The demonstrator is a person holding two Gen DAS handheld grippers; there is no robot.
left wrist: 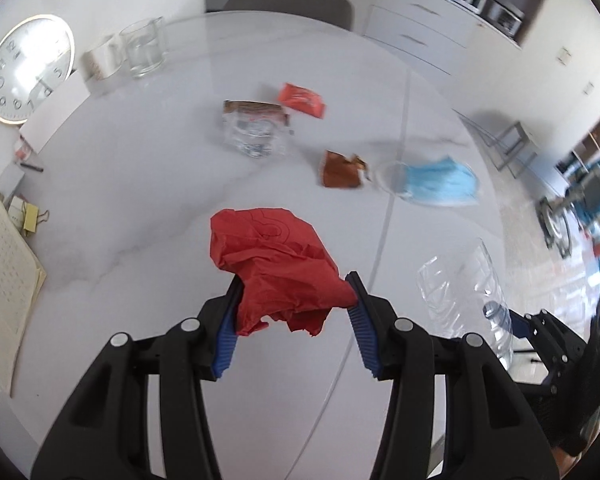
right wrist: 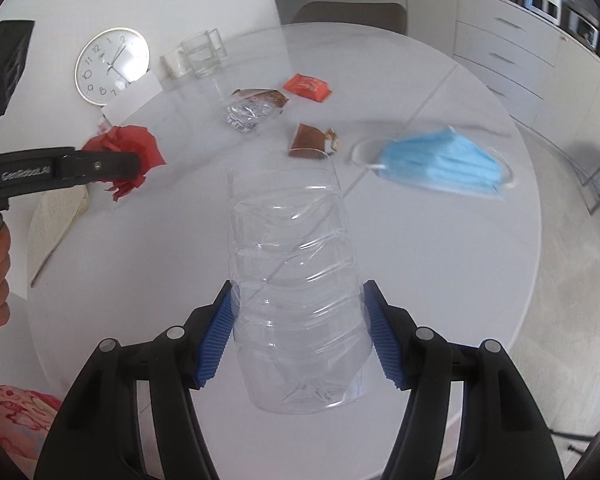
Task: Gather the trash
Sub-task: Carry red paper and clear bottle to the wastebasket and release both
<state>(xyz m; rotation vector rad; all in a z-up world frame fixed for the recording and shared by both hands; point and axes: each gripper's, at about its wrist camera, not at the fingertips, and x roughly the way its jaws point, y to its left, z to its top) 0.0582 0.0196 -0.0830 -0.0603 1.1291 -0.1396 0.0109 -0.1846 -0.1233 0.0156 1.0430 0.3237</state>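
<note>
Left wrist cam: left gripper jaws clamped on crumpled red paper w/ it held above the white table. Right gripper jaws squeezing clear plastic bottle. Farther out on table: brown wrapper, blue mask, crushed clear wrapper, orange packet

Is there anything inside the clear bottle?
The clear bottle, pinched by the right gripper, looks empty: the white table shows right through it. Its neck end is out of sight.
</note>
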